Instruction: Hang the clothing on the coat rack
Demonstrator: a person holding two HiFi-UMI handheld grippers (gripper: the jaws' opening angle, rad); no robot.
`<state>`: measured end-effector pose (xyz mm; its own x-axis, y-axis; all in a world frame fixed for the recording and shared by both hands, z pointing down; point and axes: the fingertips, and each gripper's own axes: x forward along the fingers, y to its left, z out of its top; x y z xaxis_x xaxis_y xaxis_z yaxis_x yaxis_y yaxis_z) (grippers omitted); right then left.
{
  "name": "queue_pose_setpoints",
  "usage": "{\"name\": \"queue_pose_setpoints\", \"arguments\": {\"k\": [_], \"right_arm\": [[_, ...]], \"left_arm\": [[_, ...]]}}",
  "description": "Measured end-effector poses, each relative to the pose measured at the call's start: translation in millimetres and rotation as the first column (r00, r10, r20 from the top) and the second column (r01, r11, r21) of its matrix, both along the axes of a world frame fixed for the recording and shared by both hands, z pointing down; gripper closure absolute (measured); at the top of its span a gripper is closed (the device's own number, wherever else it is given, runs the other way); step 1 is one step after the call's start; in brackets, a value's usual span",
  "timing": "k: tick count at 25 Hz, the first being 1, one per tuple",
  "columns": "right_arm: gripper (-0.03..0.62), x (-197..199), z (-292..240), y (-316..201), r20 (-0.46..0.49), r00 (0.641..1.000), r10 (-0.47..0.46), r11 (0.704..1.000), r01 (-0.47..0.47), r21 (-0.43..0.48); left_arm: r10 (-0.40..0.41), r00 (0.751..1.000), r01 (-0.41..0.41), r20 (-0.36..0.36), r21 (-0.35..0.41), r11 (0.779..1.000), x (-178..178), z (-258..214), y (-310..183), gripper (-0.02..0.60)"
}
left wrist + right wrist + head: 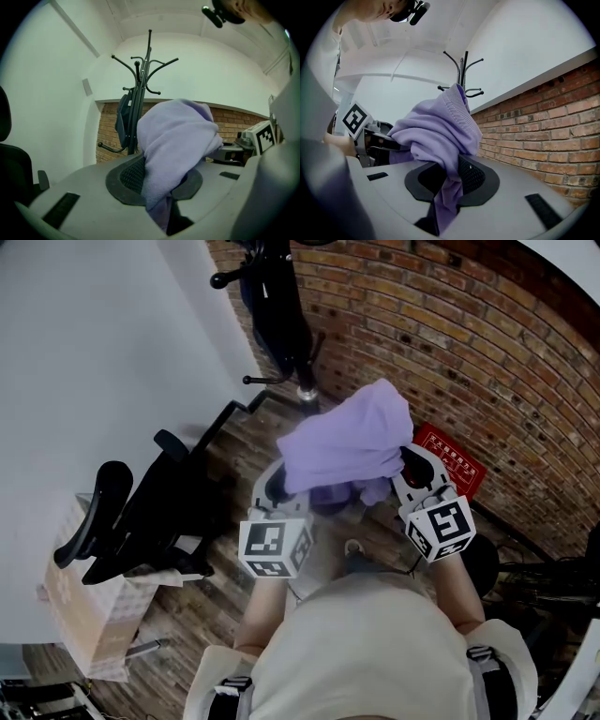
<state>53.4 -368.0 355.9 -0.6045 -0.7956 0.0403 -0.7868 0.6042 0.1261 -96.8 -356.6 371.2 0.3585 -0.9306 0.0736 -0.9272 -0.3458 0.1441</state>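
Jaws on both grippers are clenched on cloth: the left gripper point(159, 190) pinches one fold of the purple garment point(345, 442) btwn its pads, and the right gripper point(449, 185) pinches another fold, w/ a strip of fabric hanging down thru the gap in each case. We hold the garment bunched up btwn the two sets of jaws, clear of the wood floor point(234, 442). Its bulk is heaped over and fwd of both pairs, so in the head view it covers most of the jaw tips. A ribbed hem sits at the top, above the right jaws. We see the coat rack point(142, 89) ahead of the jaws, beyond the garment, upright, curved hooks spread at its top; the garment is apart from it. A dark blue item point(123, 119) hangs on the rack's lower part, ahead and left of the left jaws. The brick wall point(543, 117) runs along to the right of the right jaws and on behind the rack. Left of the left jaws we have a white wall point(112, 334), a black office chair point(141, 512) and, beside the chair, a cardboard box point(82, 610). A red sign point(450, 463) sits low by the brick wall, just beyond the right jaws.
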Motion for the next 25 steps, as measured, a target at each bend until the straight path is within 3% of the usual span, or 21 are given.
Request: {"name": "queue_pose_setpoints", "arguments": {"k": [8,25], "right_arm": [[0.539,11,-7,-48,0.012,1.000,-0.007,1.000,0.006,0.015],[0.539,-6,7,-139,0.011,0.995,-0.098,0.995,0.098,-0.004]], "left_arm": [[-0.050,0.997,0.051,0.059,-0.013,0.999,6,-6,-45,0.514],[-0.176,0.980,0.182,0.090,-0.065,0.981,-10,15,-113,0.512]]}}
